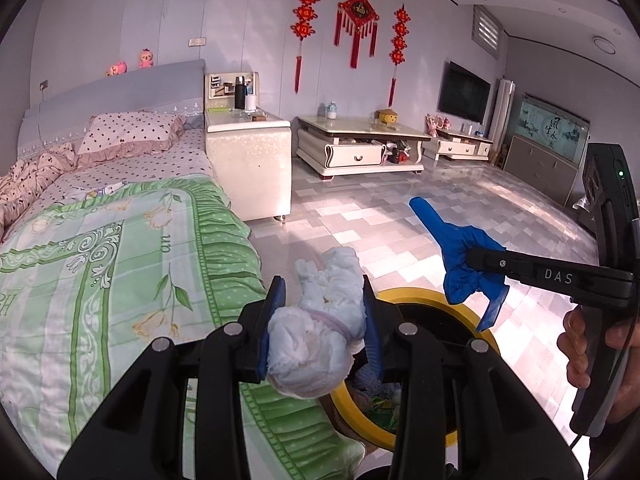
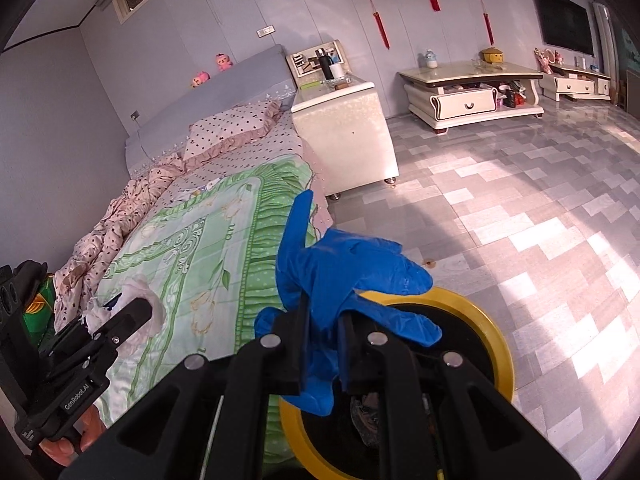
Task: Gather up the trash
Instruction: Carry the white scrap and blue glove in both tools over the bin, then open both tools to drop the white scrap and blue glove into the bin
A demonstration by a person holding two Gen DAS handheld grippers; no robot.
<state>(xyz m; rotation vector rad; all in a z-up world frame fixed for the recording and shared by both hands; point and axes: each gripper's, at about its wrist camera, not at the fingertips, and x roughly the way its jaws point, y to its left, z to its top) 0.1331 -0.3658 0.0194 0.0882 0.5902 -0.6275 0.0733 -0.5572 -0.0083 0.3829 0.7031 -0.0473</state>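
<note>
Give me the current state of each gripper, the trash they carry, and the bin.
Left gripper: shut on a crumpled white tissue wad, beside the bed, at the bin's rim.
Right gripper: shut on a blue glove, above the bin.
Bin: yellow rim, open, some trash already inside.
Bed: green quilt spread on it.

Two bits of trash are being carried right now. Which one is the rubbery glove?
The crumpled blue rubber glove, clamped in the right gripper. The left gripper holds a wadded white tissue bundle instead.
</note>
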